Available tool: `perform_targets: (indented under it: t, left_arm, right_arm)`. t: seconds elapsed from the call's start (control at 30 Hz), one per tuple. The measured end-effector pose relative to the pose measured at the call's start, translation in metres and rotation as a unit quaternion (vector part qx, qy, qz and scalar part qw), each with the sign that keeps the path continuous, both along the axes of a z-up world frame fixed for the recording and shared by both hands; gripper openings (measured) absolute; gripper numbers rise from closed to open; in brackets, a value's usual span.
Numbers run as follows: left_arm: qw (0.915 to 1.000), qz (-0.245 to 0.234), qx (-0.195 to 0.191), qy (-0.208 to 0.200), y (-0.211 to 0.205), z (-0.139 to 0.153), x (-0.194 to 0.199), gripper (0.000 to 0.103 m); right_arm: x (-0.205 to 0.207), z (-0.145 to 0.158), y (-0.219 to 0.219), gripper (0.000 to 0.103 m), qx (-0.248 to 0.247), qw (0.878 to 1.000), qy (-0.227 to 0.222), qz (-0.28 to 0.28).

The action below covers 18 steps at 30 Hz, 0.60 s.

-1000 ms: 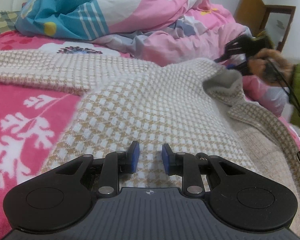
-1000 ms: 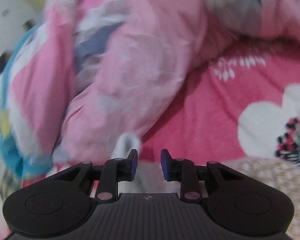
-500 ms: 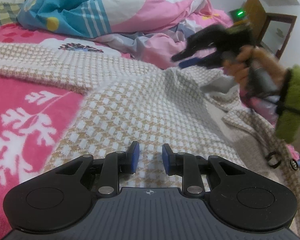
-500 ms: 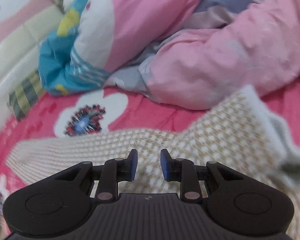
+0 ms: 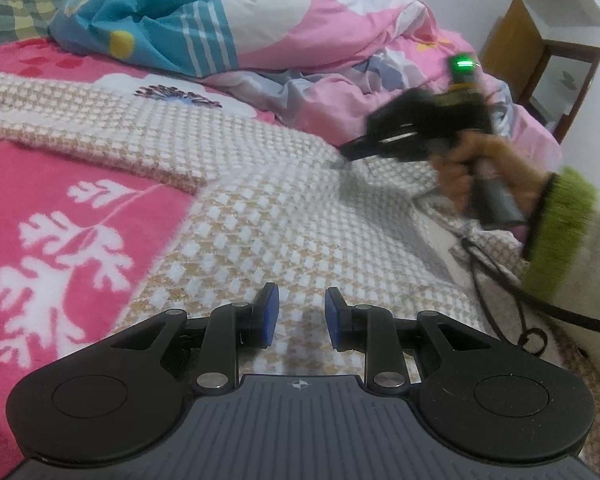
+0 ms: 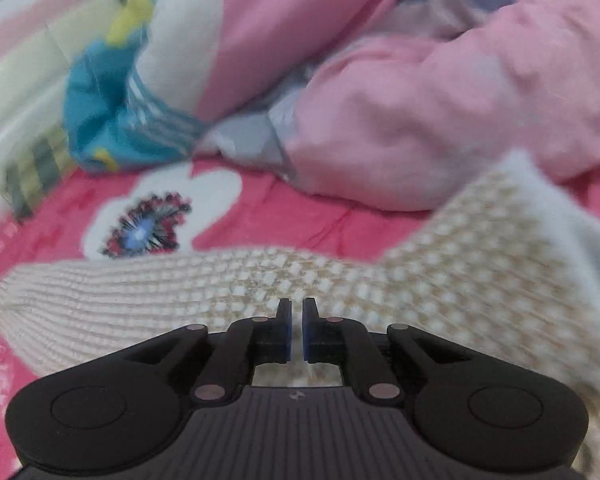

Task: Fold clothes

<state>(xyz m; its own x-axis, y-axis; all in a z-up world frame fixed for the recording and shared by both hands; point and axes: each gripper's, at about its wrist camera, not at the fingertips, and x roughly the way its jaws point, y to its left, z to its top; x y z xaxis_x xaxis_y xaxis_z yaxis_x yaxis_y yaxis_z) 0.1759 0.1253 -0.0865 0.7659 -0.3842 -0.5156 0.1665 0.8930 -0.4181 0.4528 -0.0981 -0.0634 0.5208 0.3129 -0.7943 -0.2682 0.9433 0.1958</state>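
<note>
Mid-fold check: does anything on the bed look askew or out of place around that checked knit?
Yes: the checked knit garment is not flat. One sleeve trails off across the pink bedspread, and the fabric bunches where the right gripper has just closed at its edge. A crumpled duvet crowds the space behind.

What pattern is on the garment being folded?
A beige-and-white houndstooth check on the garment, clearest in the left wrist view.

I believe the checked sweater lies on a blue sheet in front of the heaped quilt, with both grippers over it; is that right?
Not quite: the sheet is pink with white flowers, as the left wrist view shows. The rest holds: the sweater lies before the quilt, under the left gripper and right gripper.
</note>
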Motion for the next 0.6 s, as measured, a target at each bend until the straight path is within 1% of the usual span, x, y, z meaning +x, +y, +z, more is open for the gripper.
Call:
perform_targets:
  t: [0.03,0.07,0.1,0.13,0.2,0.23,0.3,0.37,0.4,0.5,0.57,0.6]
  left_arm:
    - [1.0,0.0,0.0,0.0,0.0,-0.001,0.001,0.025]
    - [1.0,0.0,-0.002,0.001,0.001,-0.001,0.001,0.025]
    - [1.0,-0.001,-0.005,0.001,0.003,-0.002,0.002,0.025]
    - [1.0,-0.001,-0.008,0.002,0.004,-0.002,0.003,0.025]
    - [0.9999,-0.001,-0.013,0.003,0.005,-0.003,0.003,0.025]
    - [0.9999,-0.002,-0.014,0.003,0.006,-0.003,0.003,0.026]
    - [0.9999,-0.002,-0.015,0.003,0.006,-0.003,0.002,0.026]
    - [0.9999,-0.003,-0.016,0.003,0.007,-0.002,0.002,0.026]
    - [0.9998,-0.003,-0.017,0.003,0.007,-0.002,0.001,0.026]
    - [0.9998,-0.006,-0.019,0.002,0.006,-0.001,0.002,0.029]
    - [0.9998,-0.007,-0.017,0.001,0.005,-0.001,0.001,0.03]
    - [0.9999,-0.007,-0.014,0.0,0.004,0.0,0.001,0.03]
  right_arm:
    - [0.011,-0.01,0.003,0.0,-0.004,1.0,-0.003,-0.011]
    - [0.022,-0.02,0.004,0.0,-0.003,1.0,-0.008,-0.026]
    - [0.028,-0.02,0.001,0.0,0.013,0.999,-0.014,-0.044]
    - [0.033,-0.017,-0.004,0.0,0.034,0.997,-0.02,-0.063]
    - [0.036,-0.005,-0.014,0.0,0.01,0.993,-0.05,-0.107]
    - [0.033,0.004,-0.025,0.001,0.022,0.991,-0.049,-0.122]
    - [0.023,0.023,-0.053,0.005,0.07,0.987,-0.035,-0.141]
    - [-0.009,0.055,-0.083,0.005,0.116,0.983,-0.032,-0.137]
    - [-0.032,0.072,-0.095,0.005,0.122,0.983,-0.035,-0.13]
    - [-0.104,0.124,-0.129,0.008,0.123,0.985,-0.05,-0.108]
    - [-0.162,0.154,-0.149,0.016,0.118,0.986,-0.067,-0.1]
    - [-0.191,0.165,-0.157,0.018,0.113,0.986,-0.077,-0.1]
